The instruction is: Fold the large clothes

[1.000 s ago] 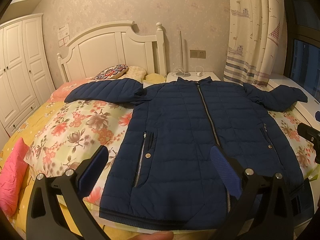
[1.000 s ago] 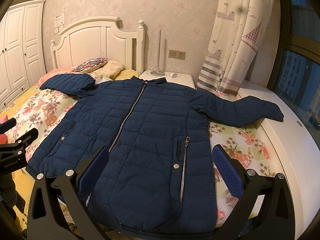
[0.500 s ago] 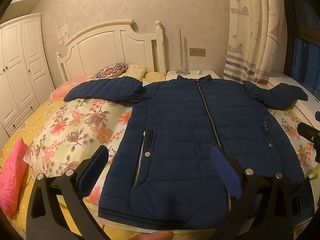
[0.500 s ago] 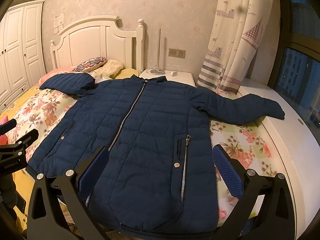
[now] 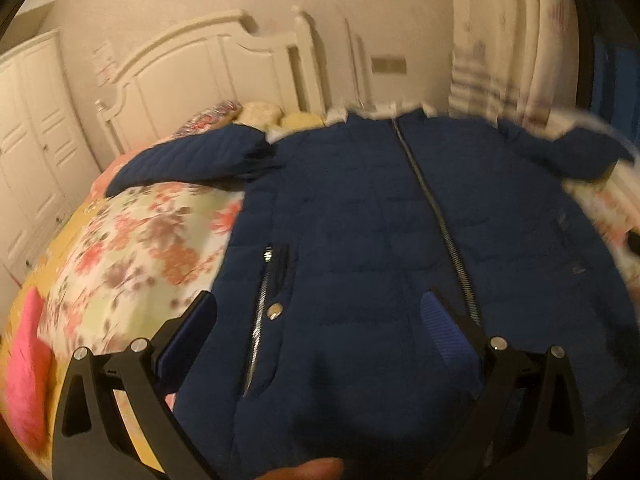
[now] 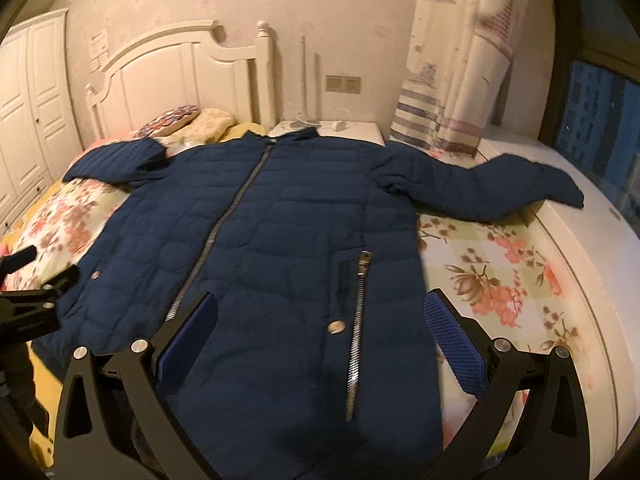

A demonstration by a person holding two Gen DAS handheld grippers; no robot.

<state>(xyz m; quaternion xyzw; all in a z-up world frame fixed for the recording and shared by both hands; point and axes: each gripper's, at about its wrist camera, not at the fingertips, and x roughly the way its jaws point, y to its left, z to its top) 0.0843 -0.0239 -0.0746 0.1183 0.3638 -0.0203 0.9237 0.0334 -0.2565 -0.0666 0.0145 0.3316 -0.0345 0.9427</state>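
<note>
A large navy quilted jacket (image 5: pixel 360 216) lies flat, front up and zipped, on the floral bedspread (image 5: pixel 132 240), both sleeves spread out to the sides. It also shows in the right wrist view (image 6: pixel 288 216). My left gripper (image 5: pixel 320 316) is open and empty, hovering over the jacket's lower left part near the pocket zip. My right gripper (image 6: pixel 324 320) is open and empty over the lower right part, astride the right pocket zip (image 6: pixel 358 320). The left gripper also shows at the left edge of the right wrist view (image 6: pixel 28 304).
A white headboard (image 6: pixel 176 76) and pillows (image 6: pixel 192 120) stand at the far end. A nightstand (image 6: pixel 336 130) and a curtain (image 6: pixel 452 80) are behind the collar. A white ledge (image 6: pixel 552 184) runs along the right. A pink cushion (image 5: pixel 24 372) lies at the left.
Both grippers have moved forward and lower over the jacket, so it fills more of each view. The left wrist view is blurred from motion. Both grippers stay open.
</note>
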